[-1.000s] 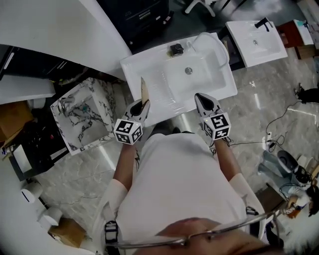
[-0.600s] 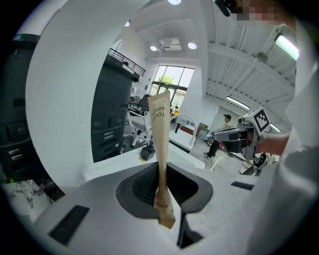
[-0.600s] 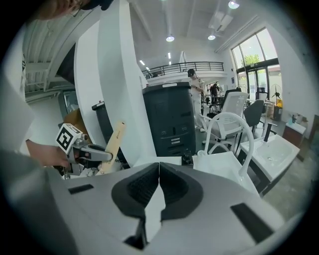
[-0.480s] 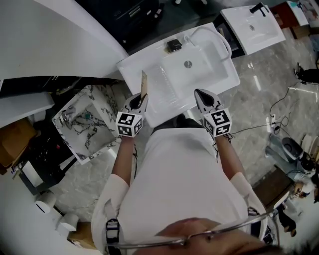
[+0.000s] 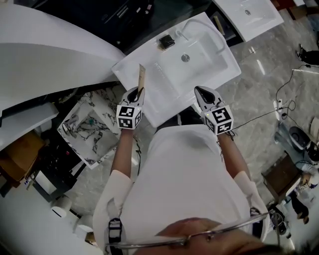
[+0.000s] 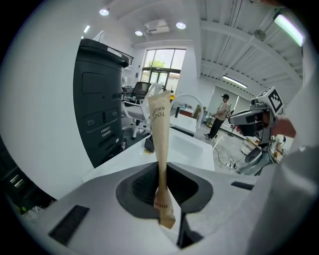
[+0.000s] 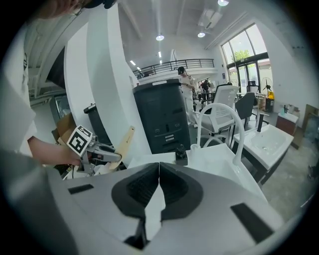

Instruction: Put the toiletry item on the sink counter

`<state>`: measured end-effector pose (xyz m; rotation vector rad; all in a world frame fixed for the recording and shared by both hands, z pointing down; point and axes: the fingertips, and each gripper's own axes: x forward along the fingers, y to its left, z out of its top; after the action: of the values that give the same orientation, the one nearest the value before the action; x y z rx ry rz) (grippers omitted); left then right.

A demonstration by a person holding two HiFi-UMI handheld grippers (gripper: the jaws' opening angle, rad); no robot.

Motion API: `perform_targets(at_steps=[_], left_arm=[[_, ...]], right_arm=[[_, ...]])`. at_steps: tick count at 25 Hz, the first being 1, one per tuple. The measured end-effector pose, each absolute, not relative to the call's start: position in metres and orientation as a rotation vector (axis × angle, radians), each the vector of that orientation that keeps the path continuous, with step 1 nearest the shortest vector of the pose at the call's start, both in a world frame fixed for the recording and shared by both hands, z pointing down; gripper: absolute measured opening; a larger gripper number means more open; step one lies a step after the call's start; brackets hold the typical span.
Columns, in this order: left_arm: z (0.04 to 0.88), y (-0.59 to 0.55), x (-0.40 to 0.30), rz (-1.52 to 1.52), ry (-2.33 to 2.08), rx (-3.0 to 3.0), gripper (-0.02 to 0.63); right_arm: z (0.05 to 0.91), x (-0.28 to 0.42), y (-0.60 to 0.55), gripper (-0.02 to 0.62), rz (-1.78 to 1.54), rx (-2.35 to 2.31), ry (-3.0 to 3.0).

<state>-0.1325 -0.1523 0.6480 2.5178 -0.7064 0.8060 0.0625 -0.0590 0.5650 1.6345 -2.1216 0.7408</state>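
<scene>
My left gripper (image 5: 135,93) is shut on a long tan paper-wrapped toothbrush (image 5: 141,77), which stands up between the jaws (image 6: 160,144) and points toward the white sink counter (image 5: 134,69). It hovers at the counter's near left corner. The right gripper (image 5: 201,94) is shut with nothing in it, just off the counter's front edge, its jaws touching in the right gripper view (image 7: 158,189). That view also shows the left gripper (image 7: 107,154) with the toothbrush (image 7: 124,142) at the left.
A white basin (image 5: 197,60) with a curved faucet (image 5: 202,27) fills the counter's right part; a small dark object (image 5: 166,42) sits at its back edge. A marble-patterned box (image 5: 89,127) stands left of me, a second sink (image 5: 249,12) far right. Cables lie on the floor.
The left gripper with the toothbrush has drifted up and left toward the counter's left corner. The view has shifted as the head moved; the right gripper has held its place.
</scene>
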Motion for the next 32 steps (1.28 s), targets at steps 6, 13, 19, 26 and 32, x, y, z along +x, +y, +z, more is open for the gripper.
perform_targets(at_steps=[6, 13, 19, 26, 32], left_arm=[[0.664, -0.174, -0.121, 0.934, -0.706, 2.55, 0.043], [0.69, -0.196, -0.104, 1.081, -0.693, 2.566, 0.043], [0.72, -0.217, -0.097, 1.251, -0.635, 2.574, 0.043], [0.756, -0.233, -0.088, 1.362, -0.584, 2.544, 0.043], [0.78, -0.248, -0.085, 1.468, -0.548, 2.524, 0.043]], right_arm=[[0.568, 0.07, -0.069, 0.008, 0.757, 1.617, -2.141], [0.577, 0.083, -0.077, 0.008, 0.795, 1.6, -2.147], [0.589, 0.09, -0.079, 0.008, 0.848, 1.599, -2.137], [0.608, 0.108, -0.081, 0.008, 0.896, 1.606, -2.101], [0.626, 0.106, -0.084, 0.008, 0.92, 1.583, -2.087]])
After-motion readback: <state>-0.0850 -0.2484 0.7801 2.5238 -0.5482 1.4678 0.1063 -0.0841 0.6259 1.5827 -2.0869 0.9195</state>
